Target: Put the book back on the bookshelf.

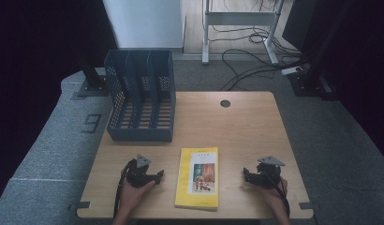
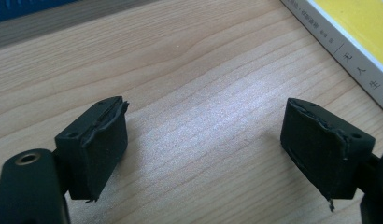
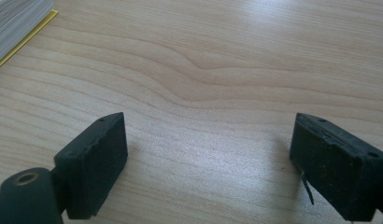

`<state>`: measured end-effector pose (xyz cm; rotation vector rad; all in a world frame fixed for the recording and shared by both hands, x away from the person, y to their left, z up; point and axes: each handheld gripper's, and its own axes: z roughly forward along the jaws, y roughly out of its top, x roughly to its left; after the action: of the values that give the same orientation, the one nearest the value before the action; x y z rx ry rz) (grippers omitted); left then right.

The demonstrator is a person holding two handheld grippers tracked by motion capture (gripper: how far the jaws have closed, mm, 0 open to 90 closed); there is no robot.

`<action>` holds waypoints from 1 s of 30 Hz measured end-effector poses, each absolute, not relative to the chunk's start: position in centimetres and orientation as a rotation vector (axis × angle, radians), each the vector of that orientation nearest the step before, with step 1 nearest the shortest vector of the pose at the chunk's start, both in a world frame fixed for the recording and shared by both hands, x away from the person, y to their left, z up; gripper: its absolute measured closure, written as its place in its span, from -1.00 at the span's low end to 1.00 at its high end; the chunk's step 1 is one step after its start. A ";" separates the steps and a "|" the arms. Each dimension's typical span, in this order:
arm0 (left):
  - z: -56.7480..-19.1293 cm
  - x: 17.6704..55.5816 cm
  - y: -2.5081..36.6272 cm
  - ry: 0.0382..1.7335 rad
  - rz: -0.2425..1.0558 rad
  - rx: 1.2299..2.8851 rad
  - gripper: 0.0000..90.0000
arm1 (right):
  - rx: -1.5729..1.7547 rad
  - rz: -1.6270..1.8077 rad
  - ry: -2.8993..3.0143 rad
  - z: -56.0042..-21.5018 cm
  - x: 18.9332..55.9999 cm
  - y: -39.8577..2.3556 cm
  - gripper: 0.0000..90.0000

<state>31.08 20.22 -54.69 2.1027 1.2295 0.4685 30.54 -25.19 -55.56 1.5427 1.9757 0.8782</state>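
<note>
Flanking the yellow book (image 1: 197, 177) at the table's (image 1: 246, 122) near edge, left gripper (image 1: 158, 177) and right gripper (image 1: 246, 174) rest with jaws released, empty — likely the approach; next, closing in on its edges.

**Wooden bench on grey carpet, dark surrounds**

A light wooden bench (image 1: 246, 126) with a pale grain stands on grey carpet floor (image 1: 54, 140). A round dark cable hole (image 1: 225, 103) sits near the bench's far edge. Beyond the bench, a white panel (image 1: 143, 23) rises at the back, and beside it a strip of wooden floor (image 1: 237, 37) carries the white metal legs of a frame (image 1: 239, 21). Black cables (image 1: 248, 61) trail across the floor there toward a white power strip (image 1: 291, 71). Both sides of the room fall into deep shadow behind dark drapes (image 1: 35, 42). Soft light brightens the bench's middle; black brackets (image 1: 92, 79) stand on the carpet at the far left.
</note>
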 end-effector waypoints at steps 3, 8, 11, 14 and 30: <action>-54.7 31.2 20.2 1.229 0.479 2.111 -0.68 | 1.554 0.869 1.973 -55.6 30.7 -25.2 -0.84; -54.7 31.0 20.4 1.238 0.480 2.113 -0.68 | 1.565 0.859 1.962 -55.6 30.6 -25.0 -0.86; -54.7 31.0 20.4 1.243 0.479 2.101 -0.68 | 1.563 0.860 1.962 -55.6 30.5 -24.9 -0.86; -54.7 31.0 20.4 1.247 0.472 2.092 -0.68 | 1.564 0.862 1.967 -55.6 30.6 -25.0 -0.87; -54.2 31.1 20.9 1.270 0.442 2.065 -0.61 | 1.582 0.840 1.975 -55.4 30.5 -24.7 -0.86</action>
<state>31.13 20.91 -54.19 2.0646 1.2705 0.4424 30.54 -24.72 -55.37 1.5821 1.9746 0.8397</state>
